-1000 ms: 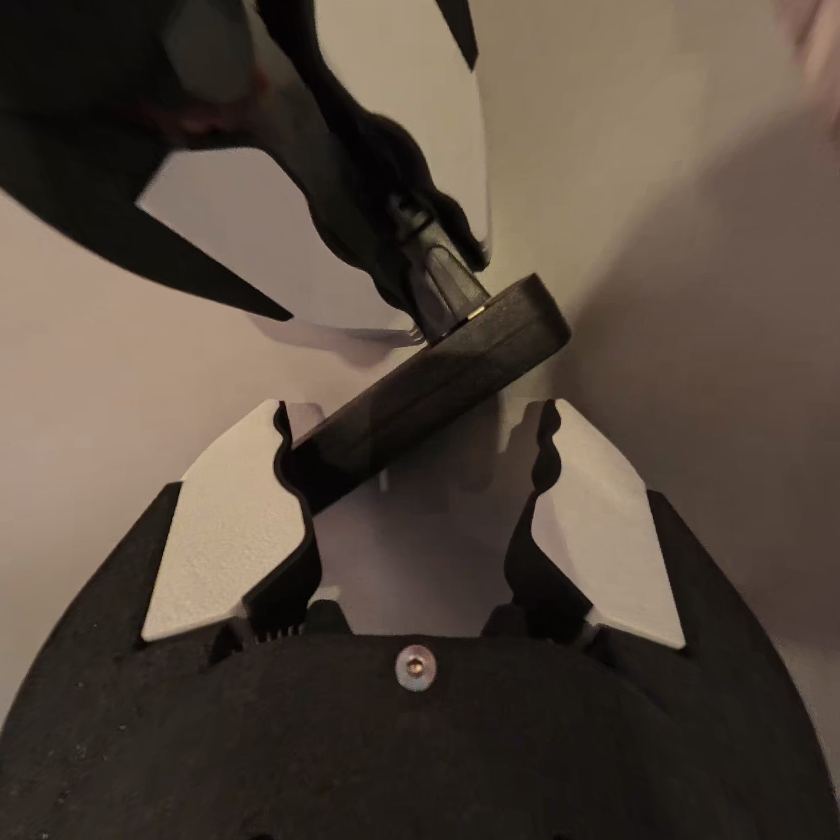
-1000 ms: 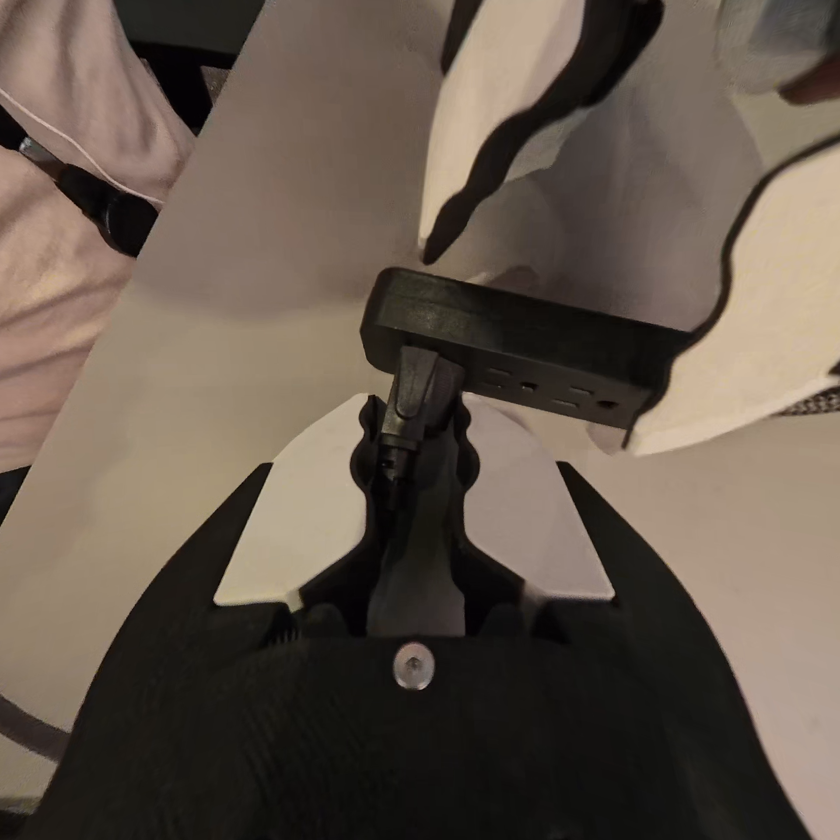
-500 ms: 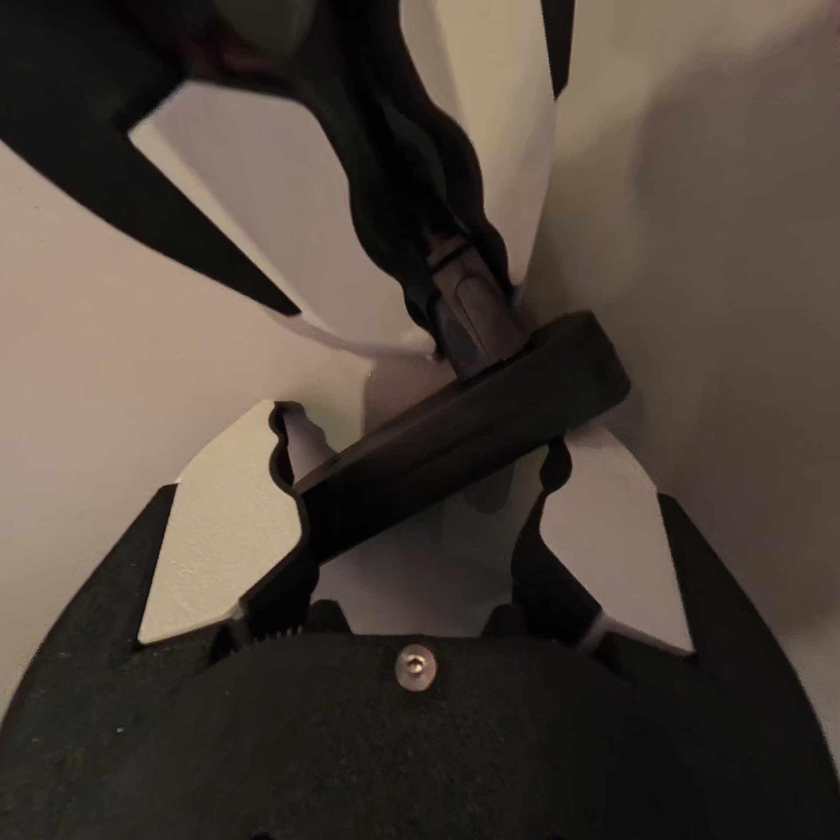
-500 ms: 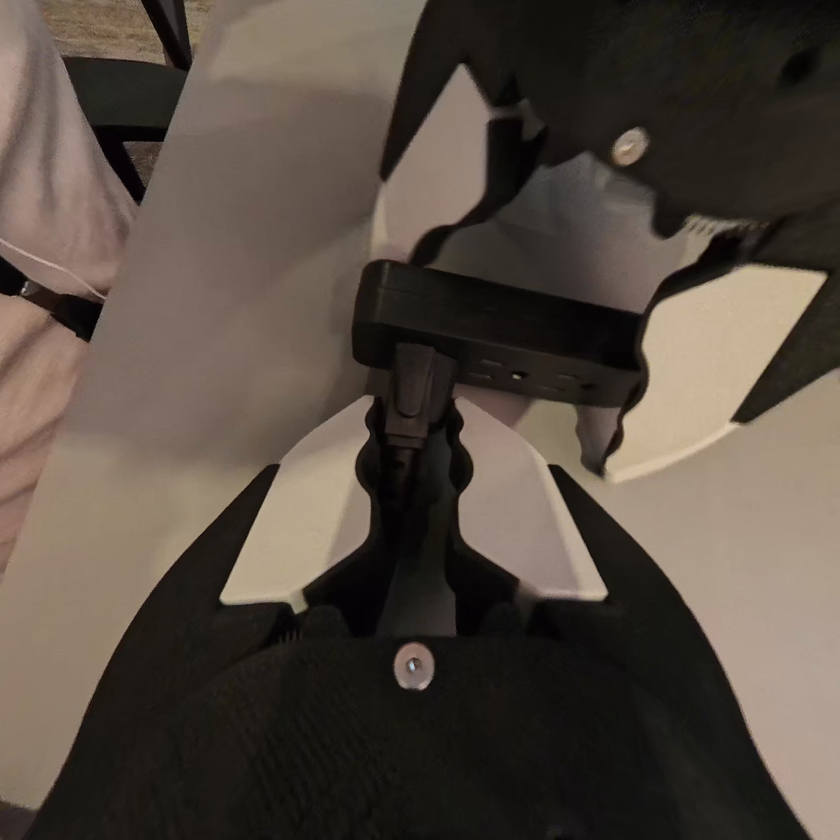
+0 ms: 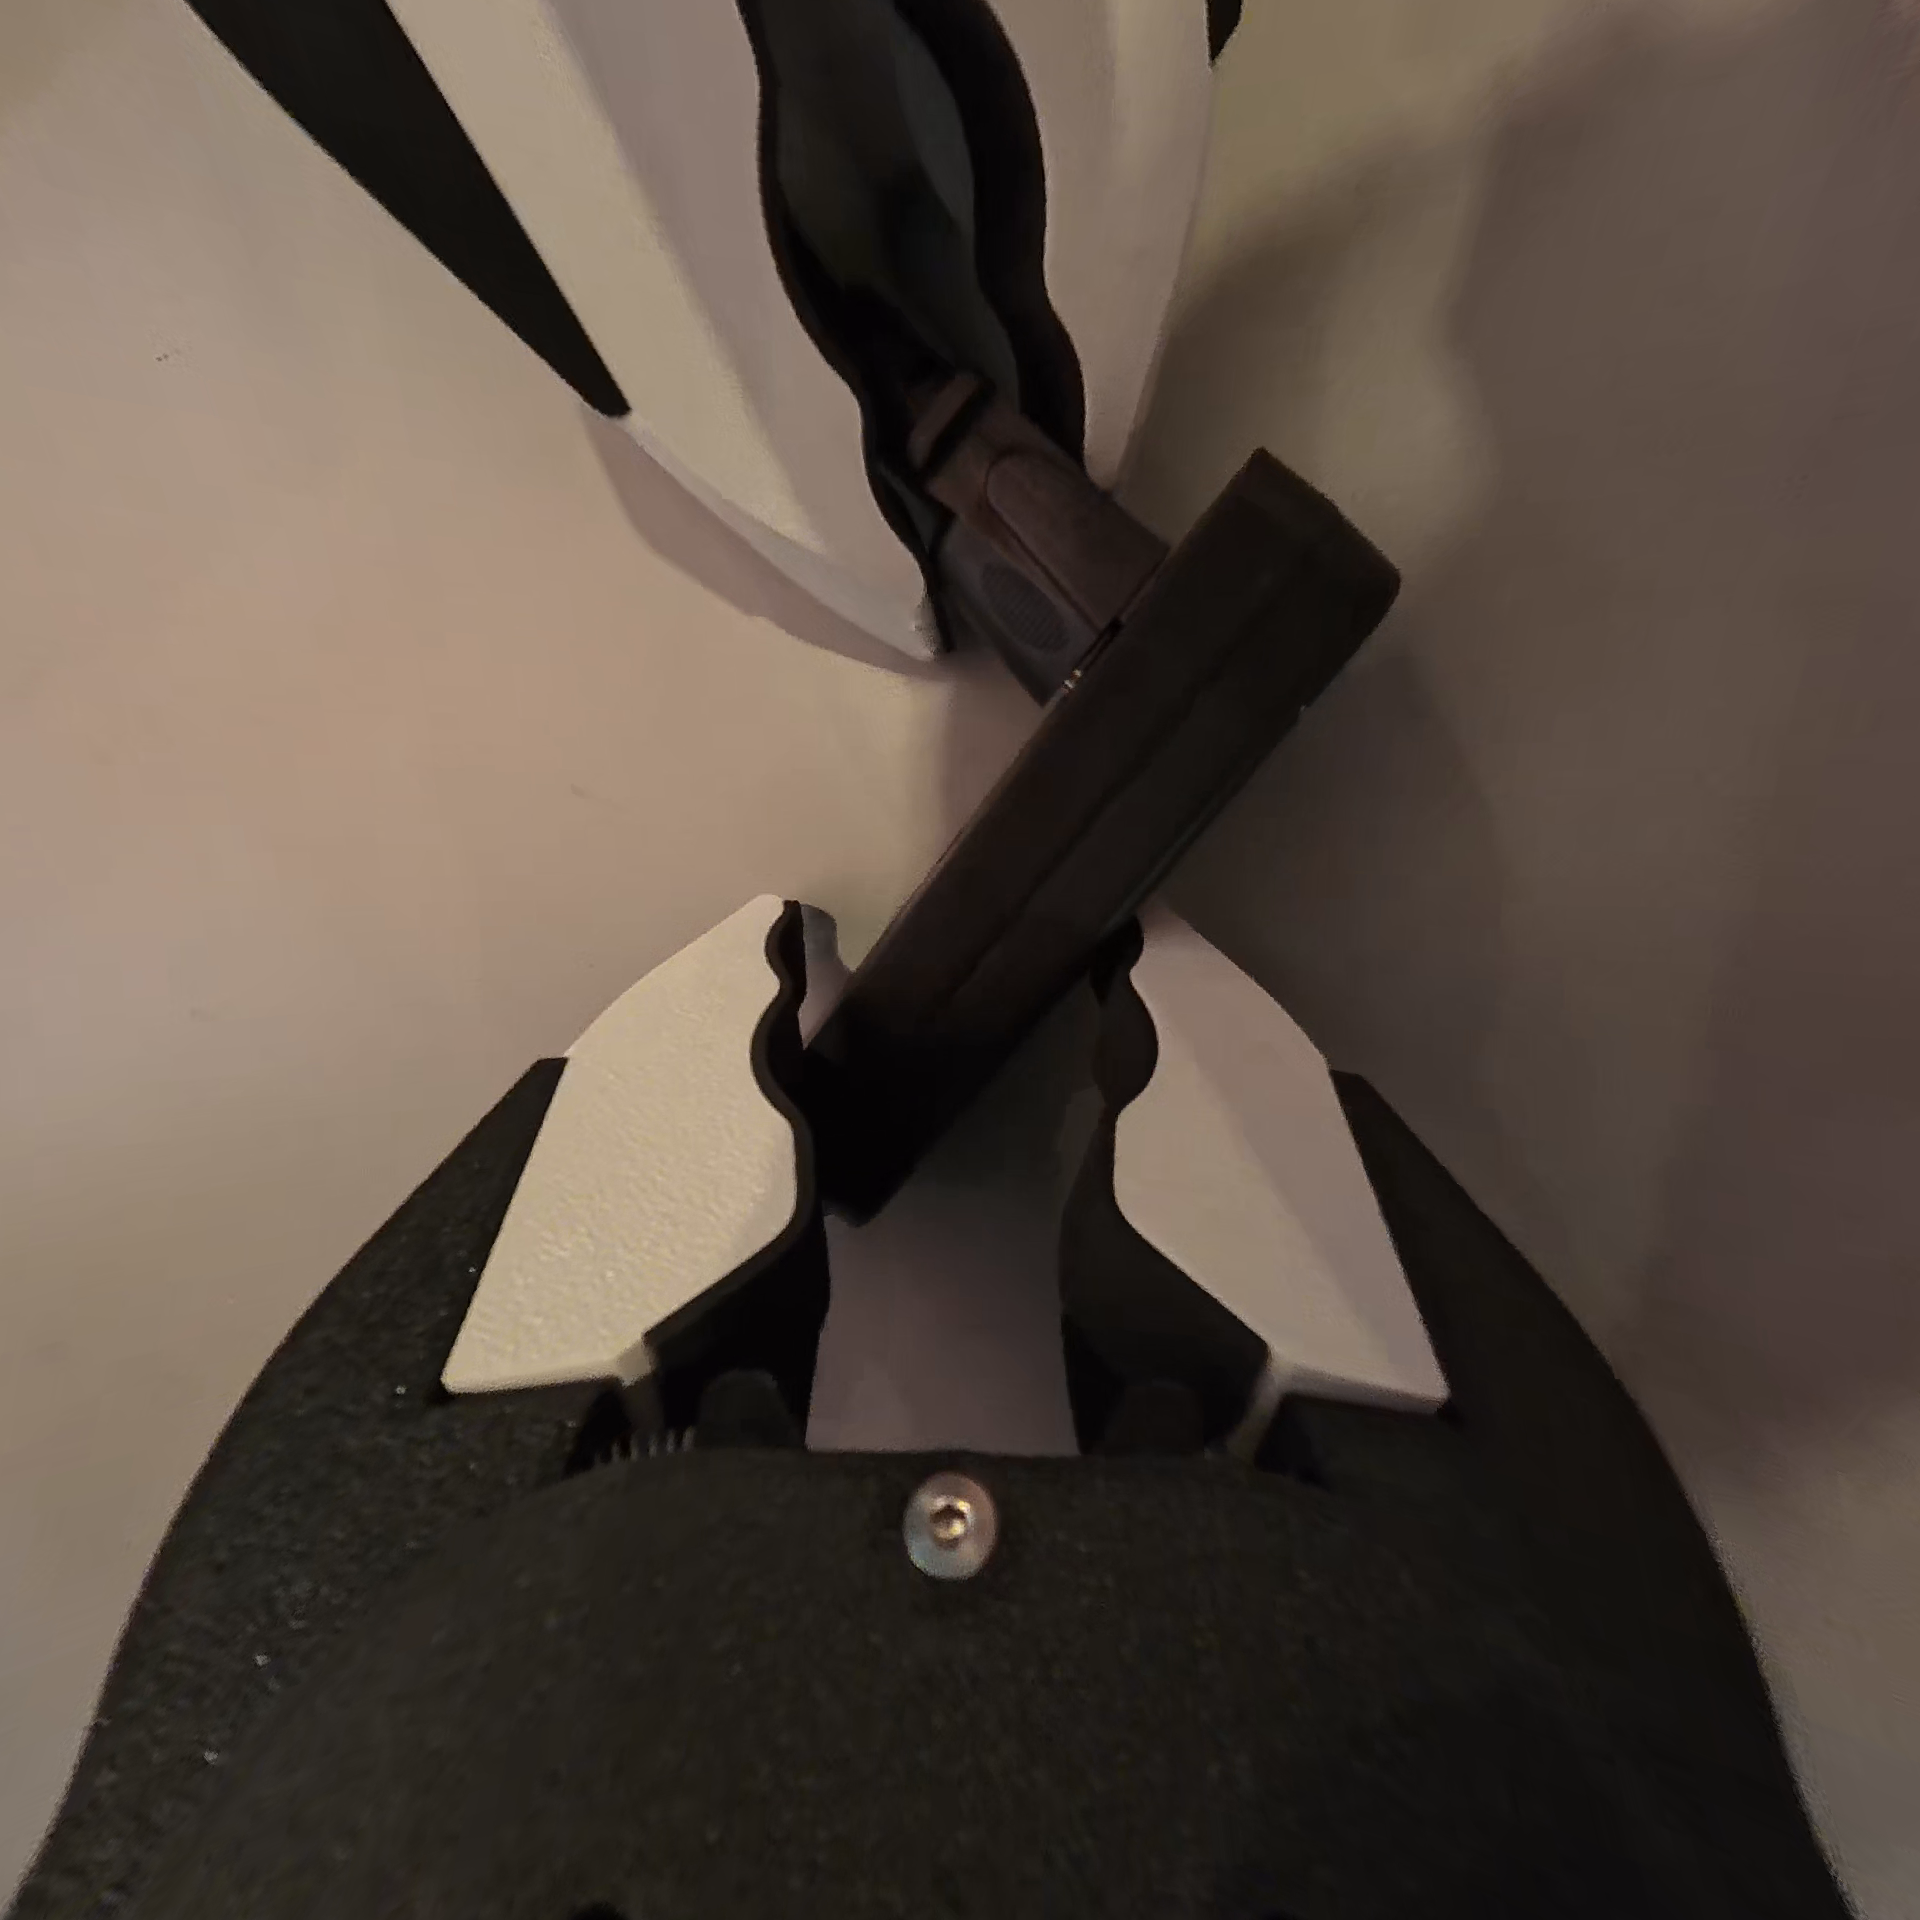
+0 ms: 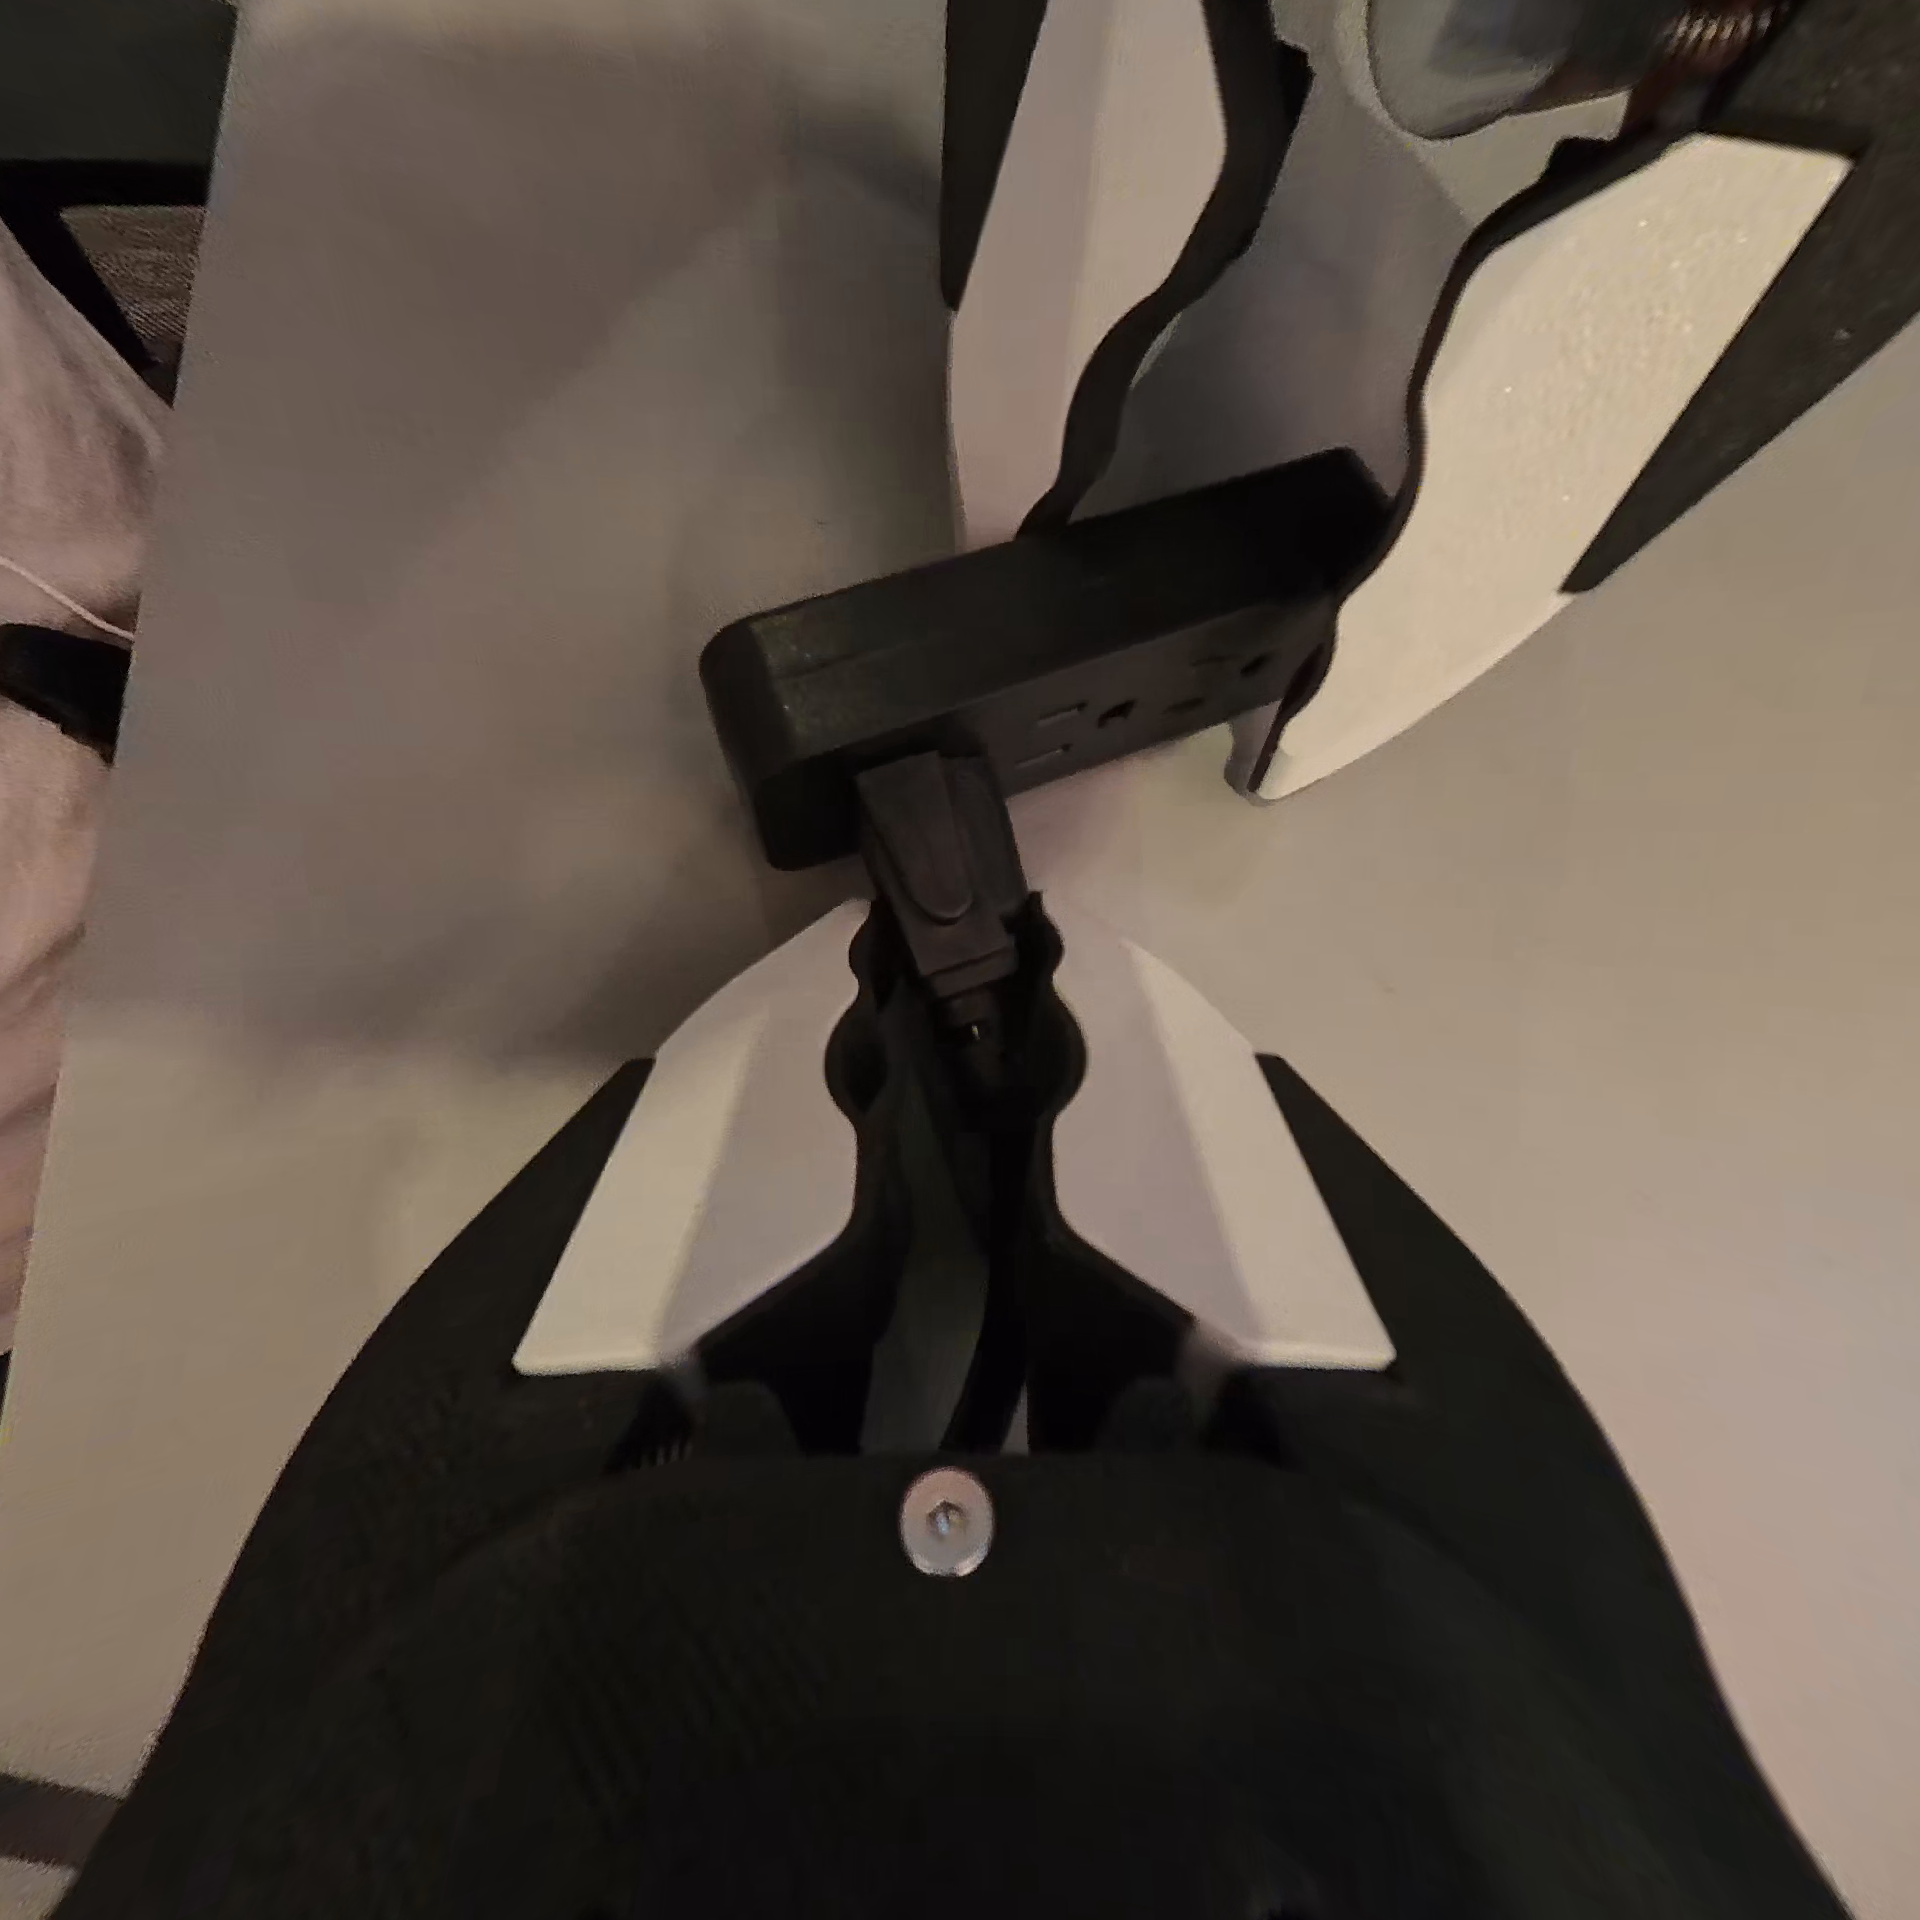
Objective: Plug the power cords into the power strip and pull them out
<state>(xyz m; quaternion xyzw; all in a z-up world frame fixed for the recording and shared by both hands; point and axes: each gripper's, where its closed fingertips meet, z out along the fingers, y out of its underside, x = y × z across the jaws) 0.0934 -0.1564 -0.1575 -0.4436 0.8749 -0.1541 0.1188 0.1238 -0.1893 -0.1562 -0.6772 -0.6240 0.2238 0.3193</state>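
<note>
The black power strip (image 5: 1101, 831) runs diagonally over the white table, also seen in the right wrist view (image 6: 1039, 644). My left gripper (image 5: 956, 935) is shut on the strip's near end, one pad on each side; it also shows in the right wrist view (image 6: 1153, 644). My right gripper (image 6: 956, 925) is shut on the black power cord plug (image 6: 940, 852), cord running back between its fingers. The plug (image 5: 1049, 561) sits in the end socket, with only a thin glint of metal at the joint. The right gripper (image 5: 1018, 561) comes in from the top of the left wrist view.
The white table (image 6: 520, 520) ends at an edge on the left of the right wrist view. A person in a light garment (image 6: 52, 520) with a black strap stands beyond that edge. Other sockets (image 6: 1122, 717) on the strip are empty. About 5 centimetres separates my left fingertips from my right.
My left gripper's fingers have closed onto the strip. The strip has swung to a steeper angle. The plug has gone deeper into the socket; its brass prongs barely show now.
</note>
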